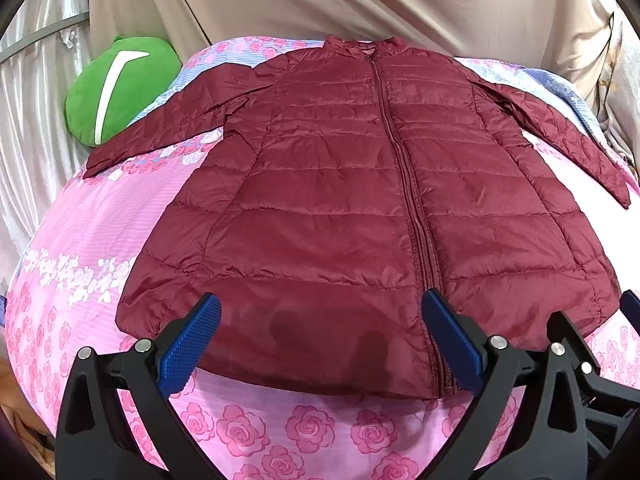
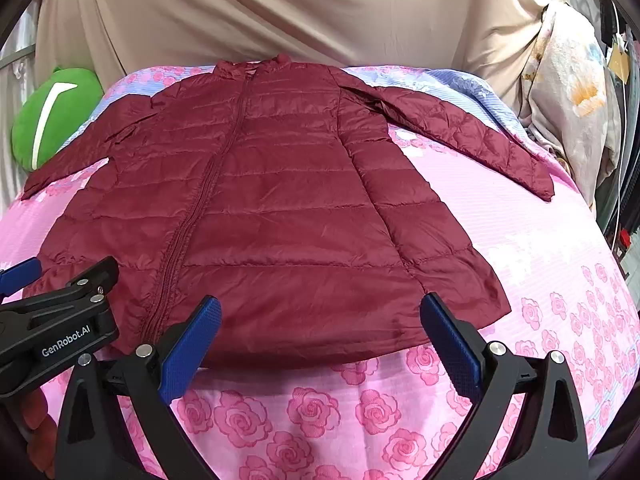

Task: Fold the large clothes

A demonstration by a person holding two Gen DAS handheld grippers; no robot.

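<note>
A dark red quilted jacket (image 1: 340, 200) lies flat and zipped on the pink rose-print bedsheet (image 1: 80, 240), collar at the far end, both sleeves spread out sideways. My left gripper (image 1: 320, 312) hovers open over the near hem, left of the zip, with nothing between its blue pads. In the right wrist view the same jacket (image 2: 280, 208) fills the middle, and my right gripper (image 2: 320, 312) stands open above the hem's right half. The left gripper's black body (image 2: 60, 320) shows at the lower left there; the right gripper's body (image 1: 580, 360) shows at the left view's lower right.
A green plush cushion (image 1: 120, 88) sits at the far left by the left sleeve. Beige cloth (image 1: 320, 0) hangs behind the bed. A floral bundle (image 2: 572, 100) and cables stand at the far right edge. Pink sheet (image 2: 560, 260) lies bare right of the jacket.
</note>
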